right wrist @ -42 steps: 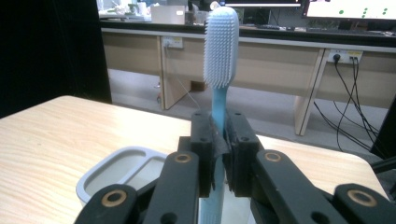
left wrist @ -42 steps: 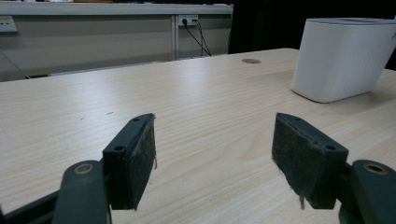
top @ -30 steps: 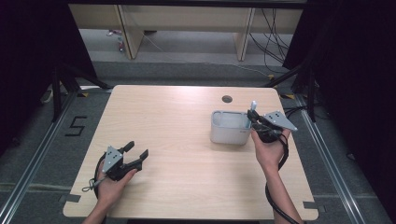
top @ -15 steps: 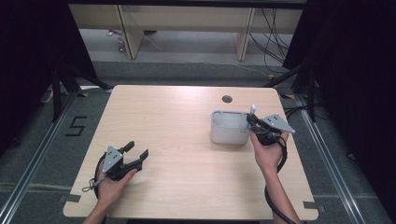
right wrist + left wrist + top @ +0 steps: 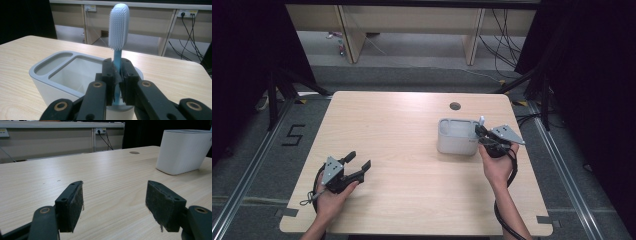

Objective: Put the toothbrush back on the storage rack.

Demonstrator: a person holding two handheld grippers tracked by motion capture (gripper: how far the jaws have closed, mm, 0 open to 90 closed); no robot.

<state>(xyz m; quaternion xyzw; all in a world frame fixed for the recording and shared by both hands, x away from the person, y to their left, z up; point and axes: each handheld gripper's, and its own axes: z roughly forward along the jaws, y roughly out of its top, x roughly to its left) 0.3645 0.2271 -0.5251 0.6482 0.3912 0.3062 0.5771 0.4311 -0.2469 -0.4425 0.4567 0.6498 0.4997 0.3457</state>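
Holding the blue toothbrush (image 5: 118,30) upright in your closed right fingers (image 5: 117,75), at right of centre over the white holder's (image 5: 456,136) end slot, you must lower and release it; your left fingers (image 5: 117,202) stay open, empty, above the counter (image 5: 412,130).

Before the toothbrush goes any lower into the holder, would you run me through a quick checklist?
1. Right gripper shut on toothbrush handle: ok.
2. Toothbrush upright, bristle head up: ok.
3. Handle tip over a compartment of the holder: cannot tell, jaws hide it.
4. Holder standing flat on the table: ok.
5. Left gripper open, resting well apart from the holder: ok.
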